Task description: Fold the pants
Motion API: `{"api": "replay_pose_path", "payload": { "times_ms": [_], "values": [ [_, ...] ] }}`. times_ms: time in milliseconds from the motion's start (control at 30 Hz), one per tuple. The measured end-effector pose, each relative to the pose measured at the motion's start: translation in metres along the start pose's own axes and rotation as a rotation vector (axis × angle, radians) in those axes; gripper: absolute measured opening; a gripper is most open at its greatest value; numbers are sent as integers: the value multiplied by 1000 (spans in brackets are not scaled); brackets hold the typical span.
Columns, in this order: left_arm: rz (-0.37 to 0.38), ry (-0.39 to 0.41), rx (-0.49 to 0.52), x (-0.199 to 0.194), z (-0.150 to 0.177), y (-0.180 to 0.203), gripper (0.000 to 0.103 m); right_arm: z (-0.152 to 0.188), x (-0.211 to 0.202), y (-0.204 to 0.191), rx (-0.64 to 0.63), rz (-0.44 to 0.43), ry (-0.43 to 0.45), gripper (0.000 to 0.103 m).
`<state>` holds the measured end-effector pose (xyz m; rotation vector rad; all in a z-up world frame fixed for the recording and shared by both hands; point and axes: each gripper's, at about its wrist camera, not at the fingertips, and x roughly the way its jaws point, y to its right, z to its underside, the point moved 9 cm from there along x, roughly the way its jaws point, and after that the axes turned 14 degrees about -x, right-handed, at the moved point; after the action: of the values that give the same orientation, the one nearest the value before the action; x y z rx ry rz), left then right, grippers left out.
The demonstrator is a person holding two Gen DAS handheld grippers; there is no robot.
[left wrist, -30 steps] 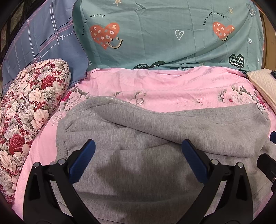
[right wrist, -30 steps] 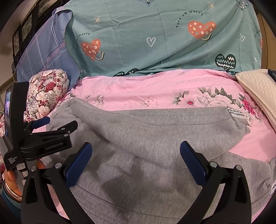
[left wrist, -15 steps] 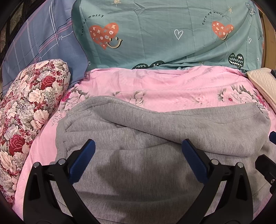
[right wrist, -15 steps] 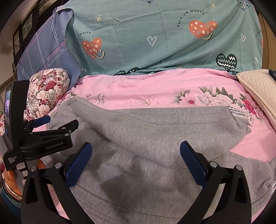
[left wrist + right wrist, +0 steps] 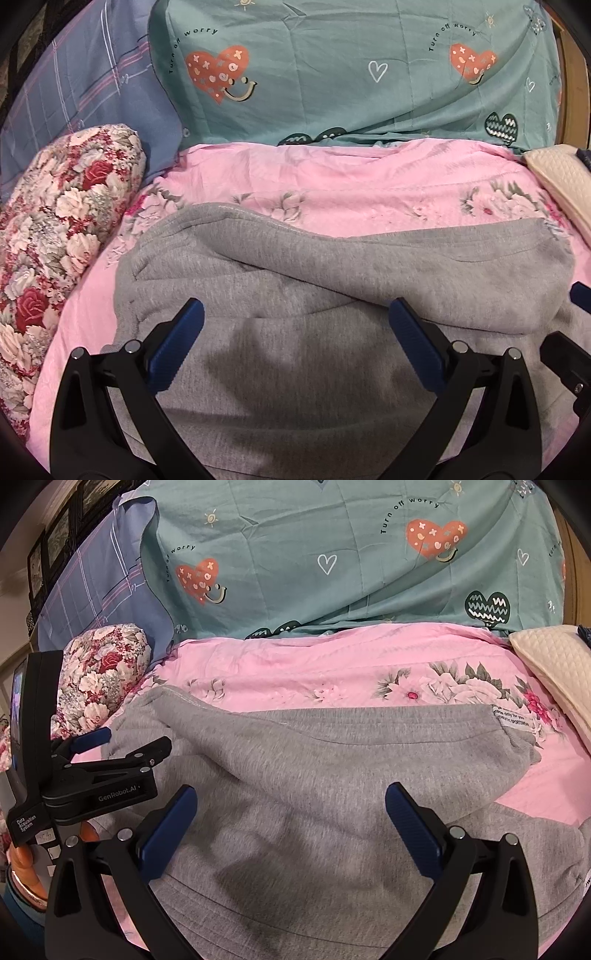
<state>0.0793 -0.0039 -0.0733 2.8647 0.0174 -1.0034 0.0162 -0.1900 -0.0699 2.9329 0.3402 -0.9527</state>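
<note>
grey pants (image 5: 314, 775) spread on a pink floral bed (image 5: 295, 672).
right gripper (image 5: 288, 812) hovers above the pants, jaws wide apart and holding nothing; left gripper (image 5: 122, 744) sits at the left edge beside a floral pillow (image 5: 99, 672), with teal bedding (image 5: 332, 554) behind.

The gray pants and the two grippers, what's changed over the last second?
Nothing visibly changed: both the left gripper and the right gripper hover open over the gray pants, which lie folded over as before on the pink bedspread.
</note>
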Motion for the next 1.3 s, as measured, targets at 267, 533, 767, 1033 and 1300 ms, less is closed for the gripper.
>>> {"api": "replay_pose_path", "payload": {
  "times_ms": [267, 533, 767, 1033, 1300],
  "values": [
    [182, -40, -85, -54, -15, -27, 101, -21, -36, 92, 261, -79, 0, 102],
    [127, -155, -203, -82, 21, -132, 101, 45, -24, 224, 579, 6, -171, 100],
    [77, -306, -391, -62, 71, -190, 101, 64, 13, 230, 687, -108, -196, 82],
    [117, -391, -518, -34, 93, -196, 101, 22, 35, 219, 550, -149, -165, 13],
    [124, -391, -536, -25, 94, -191, 101, -80, 23, 277, 462, 19, 14, 10]
  ]
}}
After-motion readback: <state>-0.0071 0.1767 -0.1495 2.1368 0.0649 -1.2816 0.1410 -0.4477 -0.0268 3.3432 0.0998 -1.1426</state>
